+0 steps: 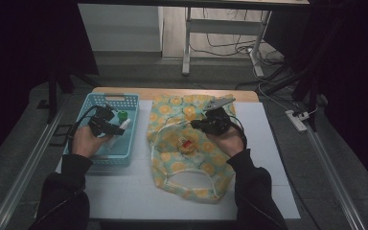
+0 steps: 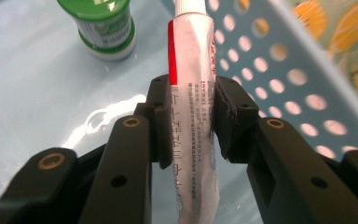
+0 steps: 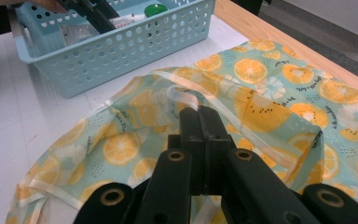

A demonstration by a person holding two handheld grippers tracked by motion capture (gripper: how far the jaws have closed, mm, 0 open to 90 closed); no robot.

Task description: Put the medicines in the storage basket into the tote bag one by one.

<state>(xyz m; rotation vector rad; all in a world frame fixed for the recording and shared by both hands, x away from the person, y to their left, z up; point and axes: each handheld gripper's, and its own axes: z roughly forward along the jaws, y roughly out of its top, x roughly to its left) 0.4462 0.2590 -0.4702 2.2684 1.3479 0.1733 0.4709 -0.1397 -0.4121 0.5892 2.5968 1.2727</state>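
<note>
White worktop (image 1: 124, 191): left hand-held gripper (image 2: 193, 109) pinches a white toothpaste tube (image 2: 191, 56) over the pale-blue perforated basket (image 1: 124, 158); right hand-held gripper (image 3: 200, 123), pressed together, grips the orange-print fabric bag (image 3: 270, 107); bagging the tube likely follows.

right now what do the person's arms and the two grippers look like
Both arms wear dark long sleeves. The left gripper and right gripper are black, each with two chunky jaws with brass-coloured pivot pins. The right gripper carries a grey three-cornered plate on top, and a black cable loops from the left one.
</note>
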